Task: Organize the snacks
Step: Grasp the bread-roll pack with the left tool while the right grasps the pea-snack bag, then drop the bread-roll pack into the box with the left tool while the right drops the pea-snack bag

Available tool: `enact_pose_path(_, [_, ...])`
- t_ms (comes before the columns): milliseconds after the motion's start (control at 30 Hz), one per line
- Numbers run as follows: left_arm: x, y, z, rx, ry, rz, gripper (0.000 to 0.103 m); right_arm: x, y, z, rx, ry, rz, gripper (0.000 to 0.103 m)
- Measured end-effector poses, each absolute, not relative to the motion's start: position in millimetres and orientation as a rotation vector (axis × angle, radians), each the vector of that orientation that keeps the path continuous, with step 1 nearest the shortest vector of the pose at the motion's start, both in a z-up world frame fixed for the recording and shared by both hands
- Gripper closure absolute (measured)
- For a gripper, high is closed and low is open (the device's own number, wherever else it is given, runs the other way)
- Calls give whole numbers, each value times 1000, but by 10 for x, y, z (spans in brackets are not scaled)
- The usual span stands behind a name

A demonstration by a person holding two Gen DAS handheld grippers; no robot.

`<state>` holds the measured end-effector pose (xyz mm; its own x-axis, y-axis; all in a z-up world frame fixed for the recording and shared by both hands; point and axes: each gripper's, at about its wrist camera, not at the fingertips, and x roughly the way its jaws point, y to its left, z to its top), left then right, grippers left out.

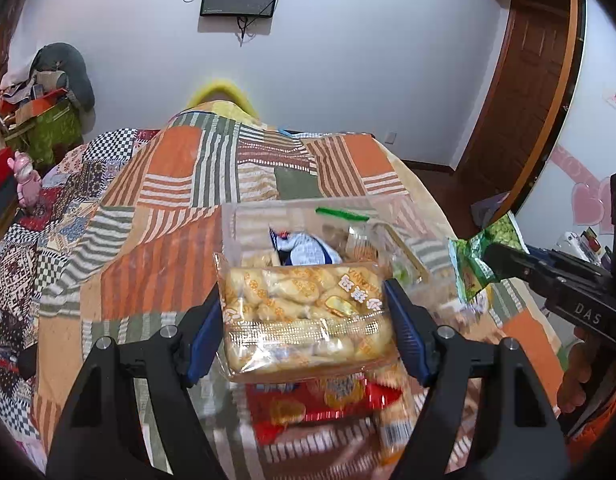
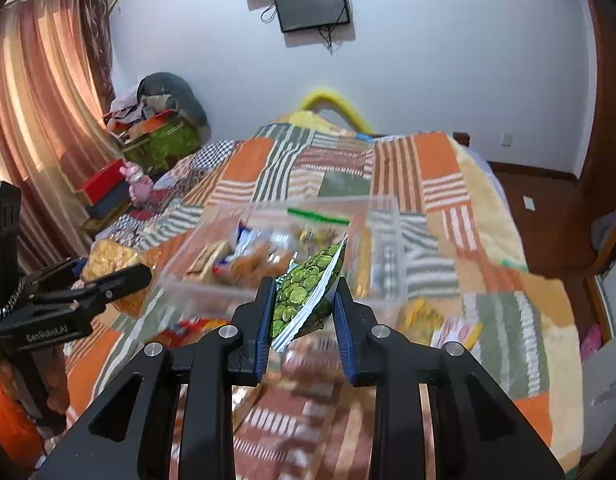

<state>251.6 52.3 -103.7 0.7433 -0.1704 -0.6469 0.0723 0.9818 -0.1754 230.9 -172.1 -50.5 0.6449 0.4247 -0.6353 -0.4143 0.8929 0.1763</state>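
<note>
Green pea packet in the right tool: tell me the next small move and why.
Probably carry the green pea packet forward over the clear bin and release. The right tool already grips it just short of the bin's near wall, and other snacks already lie inside.

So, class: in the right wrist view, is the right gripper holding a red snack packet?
No. The right gripper is shut on a green pea snack packet, held above the patchwork blanket.

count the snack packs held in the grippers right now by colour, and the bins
clear bag of golden pastries, in left gripper: 1
green pea snack packet, in right gripper: 1
clear plastic bin: 1
total: 3
</note>
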Motion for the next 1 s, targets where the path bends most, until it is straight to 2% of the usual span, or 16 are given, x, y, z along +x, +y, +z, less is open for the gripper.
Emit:
enact_pose_path(233, [2940, 543, -1067, -149, 728, -125, 29, 2612, -1653, -435, 6, 698, 443, 77])
enact_pose_path(500, [3357, 577, -1162, -168, 760, -118, 29, 2934, -1563, -603, -26, 737, 415, 77])
enact_pose_path(767, [3530, 543, -1383, -167, 813, -114, 28, 3118, -1542, -850, -6, 824, 419, 77])
enact_pose_path(1000, [3485, 511, -1382, -143, 824, -122, 25, 3093, -1620, -837, 25, 848, 433, 74])
